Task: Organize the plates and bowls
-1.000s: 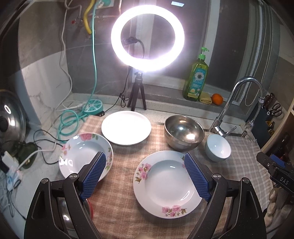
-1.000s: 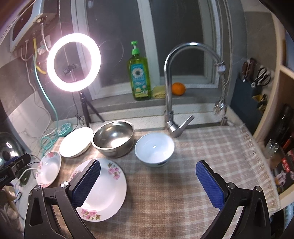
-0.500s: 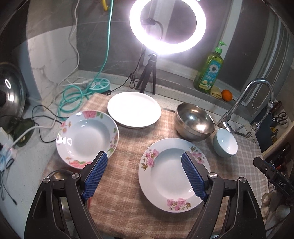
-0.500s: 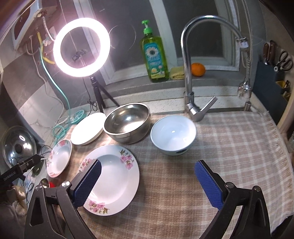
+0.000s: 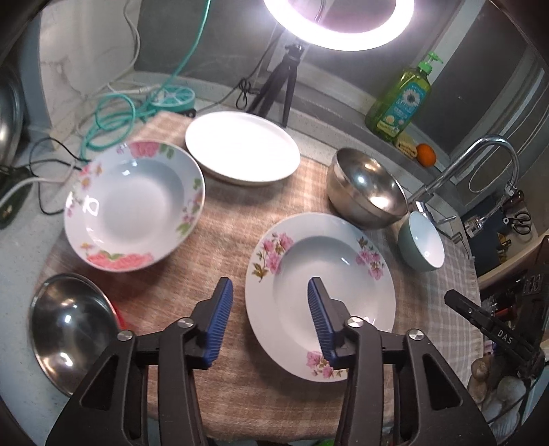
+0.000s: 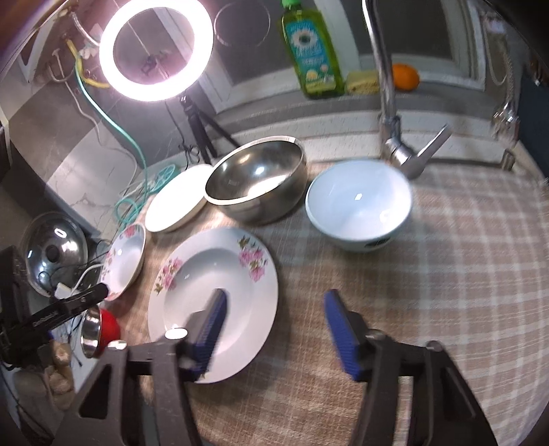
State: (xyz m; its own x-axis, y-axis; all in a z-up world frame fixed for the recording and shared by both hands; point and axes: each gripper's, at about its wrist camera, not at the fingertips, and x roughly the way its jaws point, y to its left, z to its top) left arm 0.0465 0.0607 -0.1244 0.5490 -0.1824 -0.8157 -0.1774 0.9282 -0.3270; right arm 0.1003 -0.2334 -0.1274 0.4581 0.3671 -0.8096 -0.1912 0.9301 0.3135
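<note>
Left gripper (image 5: 269, 291): blue ribbed pads part-way apart and closing, gripping nothing; left rim of the large white flowered plate (image 5: 319, 295) lying below and between them, pads not touching it. Right pad over the plate's well, left pad over the beige checked cloth (image 5: 219, 236) just beside the rim.

Right gripper (image 6: 274, 308): jaws likewise half-narrowed and closing, holding nothing; same flowered plate (image 6: 212, 298), its right rim between the pads, left pad above the well, right pad above bare cloth (image 6: 429, 274). Blurred, so contact with the rim cannot be told.

Further out, all on the cloth:
- smaller white deep plate with pink flowers (image 5: 133, 206), to the left of the large one, apart from it
- plain white round plate (image 5: 242, 147), behind, near the black tripod (image 5: 278, 85) of the lit ring light (image 5: 339, 31)
- stainless steel bowl (image 5: 365, 188), upright, just behind the large plate's far rim
- pale green ceramic bowl with white inside (image 5: 423, 245), beside the steel bowl, close to the chrome tap (image 5: 480, 161)

At the left edge, off the cloth: 1 small steel bowl with a red outside (image 6: 97, 332), near the left gripper's black arm.

On the ledge behind: green dish-soap bottle (image 6: 310, 51), yellow sponge (image 6: 362, 80), 1 orange (image 6: 405, 77). Teal hose (image 5: 113, 116) coiled on the counter at far left.
</note>
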